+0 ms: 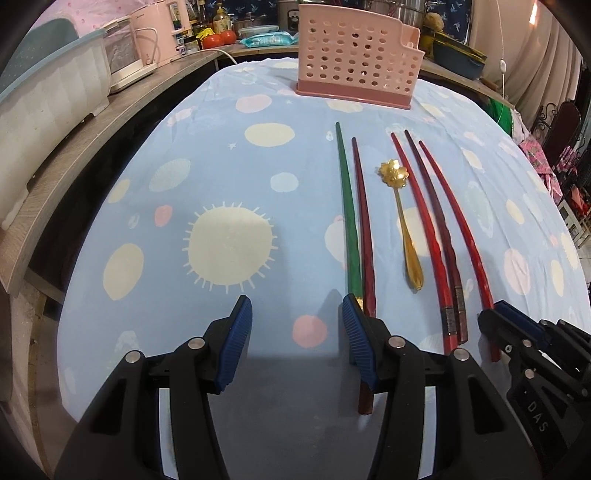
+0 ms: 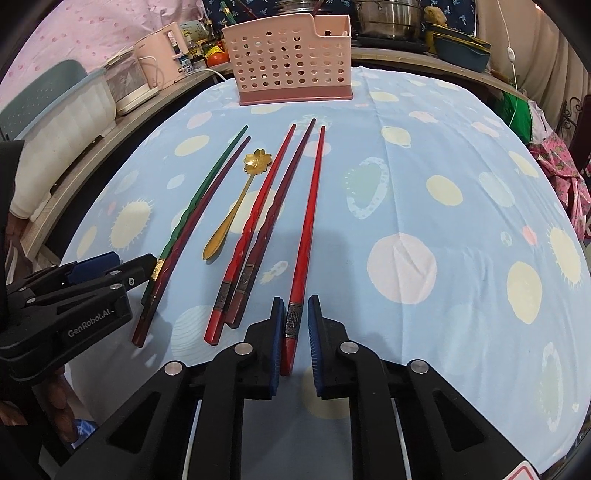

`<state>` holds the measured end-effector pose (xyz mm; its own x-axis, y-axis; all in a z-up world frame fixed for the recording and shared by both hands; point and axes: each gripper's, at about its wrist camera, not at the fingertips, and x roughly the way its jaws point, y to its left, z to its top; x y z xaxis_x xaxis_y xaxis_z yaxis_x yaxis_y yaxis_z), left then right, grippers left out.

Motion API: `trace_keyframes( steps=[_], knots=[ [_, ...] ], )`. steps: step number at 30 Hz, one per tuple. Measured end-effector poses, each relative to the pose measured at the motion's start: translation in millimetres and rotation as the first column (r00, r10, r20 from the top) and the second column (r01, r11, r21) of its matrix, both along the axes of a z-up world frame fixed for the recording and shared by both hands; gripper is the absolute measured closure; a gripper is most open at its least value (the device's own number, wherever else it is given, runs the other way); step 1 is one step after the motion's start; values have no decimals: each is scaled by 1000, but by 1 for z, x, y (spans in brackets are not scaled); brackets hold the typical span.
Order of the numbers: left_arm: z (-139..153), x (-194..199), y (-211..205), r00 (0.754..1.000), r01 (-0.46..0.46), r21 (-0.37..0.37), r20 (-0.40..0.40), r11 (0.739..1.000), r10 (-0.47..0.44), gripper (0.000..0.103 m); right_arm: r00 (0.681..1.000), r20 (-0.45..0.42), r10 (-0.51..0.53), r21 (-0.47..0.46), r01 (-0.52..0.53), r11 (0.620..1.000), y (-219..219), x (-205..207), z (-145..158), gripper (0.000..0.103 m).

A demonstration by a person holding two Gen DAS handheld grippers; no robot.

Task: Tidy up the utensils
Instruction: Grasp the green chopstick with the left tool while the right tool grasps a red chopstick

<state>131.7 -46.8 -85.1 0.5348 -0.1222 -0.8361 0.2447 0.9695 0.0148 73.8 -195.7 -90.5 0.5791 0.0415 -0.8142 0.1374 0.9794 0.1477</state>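
Several chopsticks lie side by side on the blue cloth: a green one, a dark red one, two more red ones, and a bright red one. A gold flower spoon lies among them. A pink holed utensil basket stands at the far end. My left gripper is open and empty over the cloth, left of the green chopstick. My right gripper straddles the bright red chopstick's near end, jaws narrowly apart.
A wooden counter runs along the left with a white bin and pink appliances. Pots and a teal dish sit behind the basket. Clothes hang at the right edge.
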Motion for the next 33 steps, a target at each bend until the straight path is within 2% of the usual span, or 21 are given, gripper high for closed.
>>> trace_keyframes(
  steps=[13, 21, 23, 29, 31, 33],
  knots=[
    [2, -3, -9, 999, 42, -38, -14, 998, -42, 54, 1000, 0, -4, 14, 4, 1000, -2, 0, 0, 91],
    [-5, -2, -10, 999, 36, -18, -26, 999, -36, 54, 1000, 0, -5, 16, 5, 1000, -2, 0, 0, 91],
    [-6, -2, -9, 999, 32, -22, -26, 999, -33, 56, 1000, 0, -5, 16, 5, 1000, -2, 0, 0, 91],
    [-5, 0, -3, 999, 26, -46, -26, 999, -27, 79, 1000, -1, -8, 20, 8, 1000, -3, 0, 0, 94],
    [-4, 0, -2, 999, 34, -59, -28, 998, -35, 90, 1000, 0, -7, 23, 7, 1000, -4, 0, 0, 94],
    [-4, 0, -2, 999, 41, -68, -30, 997, -43, 94, 1000, 1, -7, 26, 7, 1000, -4, -1, 0, 94]
  ],
)
